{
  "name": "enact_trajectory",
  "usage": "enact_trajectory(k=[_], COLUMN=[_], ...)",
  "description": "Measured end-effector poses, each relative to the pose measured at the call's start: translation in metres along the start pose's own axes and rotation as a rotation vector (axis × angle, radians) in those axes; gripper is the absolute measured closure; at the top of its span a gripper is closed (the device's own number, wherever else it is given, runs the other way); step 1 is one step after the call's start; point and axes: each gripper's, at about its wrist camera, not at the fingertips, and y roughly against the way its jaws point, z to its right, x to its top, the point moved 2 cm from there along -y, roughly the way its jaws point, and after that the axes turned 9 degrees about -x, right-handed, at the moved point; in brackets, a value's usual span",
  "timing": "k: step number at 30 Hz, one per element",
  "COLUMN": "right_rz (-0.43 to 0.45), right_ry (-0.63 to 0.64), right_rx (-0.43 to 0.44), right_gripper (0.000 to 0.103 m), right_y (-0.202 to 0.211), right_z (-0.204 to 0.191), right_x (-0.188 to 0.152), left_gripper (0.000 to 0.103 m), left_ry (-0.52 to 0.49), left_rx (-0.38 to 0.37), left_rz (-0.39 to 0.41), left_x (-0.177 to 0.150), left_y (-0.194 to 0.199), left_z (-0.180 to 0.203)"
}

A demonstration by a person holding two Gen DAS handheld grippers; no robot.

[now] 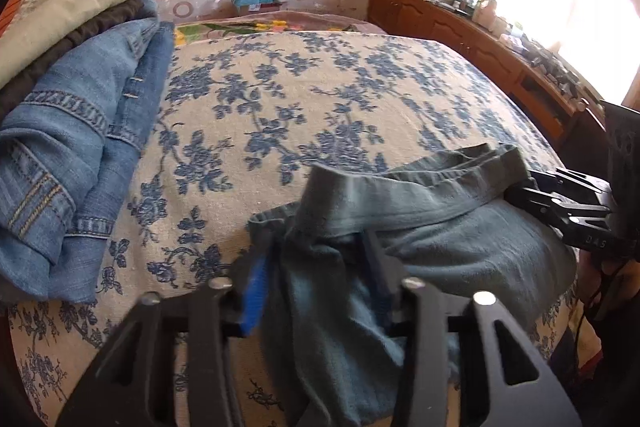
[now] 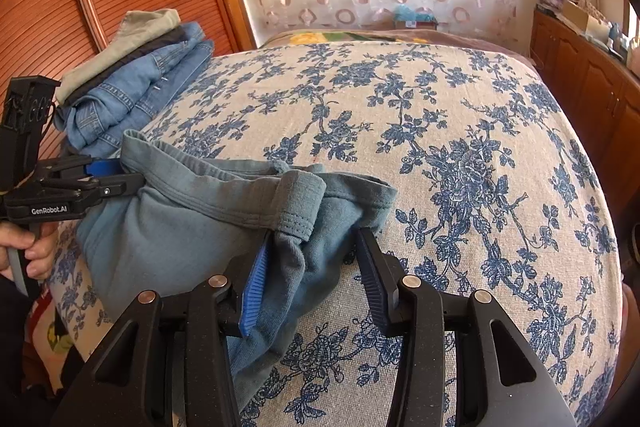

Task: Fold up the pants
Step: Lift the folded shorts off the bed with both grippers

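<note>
Grey-blue pants (image 1: 460, 239) lie bunched at the near edge of the bed, waistband up; they also show in the right wrist view (image 2: 192, 227). My left gripper (image 1: 320, 259) stands open with its jaws either side of one waistband end; it also shows at the left of the right wrist view (image 2: 120, 175). My right gripper (image 2: 316, 255) stands open around the other waistband end with the belt loop (image 2: 296, 223), cloth between its jaws. It also shows at the right of the left wrist view (image 1: 524, 193).
A stack of folded jeans and other pants (image 1: 80, 115) sits at the bed's left side, also in the right wrist view (image 2: 136, 75). The floral bedspread (image 2: 400, 115) stretches ahead. A wooden cabinet (image 1: 460, 27) with clutter runs along the right.
</note>
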Motion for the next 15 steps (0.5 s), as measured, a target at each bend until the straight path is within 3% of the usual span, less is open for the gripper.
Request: enact_trajectory(k=[3,7,15], right_rz=[0.0,0.0,-0.002], right_ry=[-0.002,0.0,0.0], right_rx=[0.002,0.001,0.002], right_gripper=[0.06,0.06,0.059], right_y=[0.0,0.0,0.0], right_z=[0.0,0.0,0.0], right_x=[0.0,0.0,0.0], left_gripper=[0.087,0.094,0.098], left_ry=[-0.027,-0.046,-0.07], left_rx=[-0.004,-0.036,-0.083], left_rz=[0.008,0.044,0.117], left_x=[-0.001,-0.001,0.001], left_y=[0.003,0.015,0.042], left_z=[0.008,0.017,0.038])
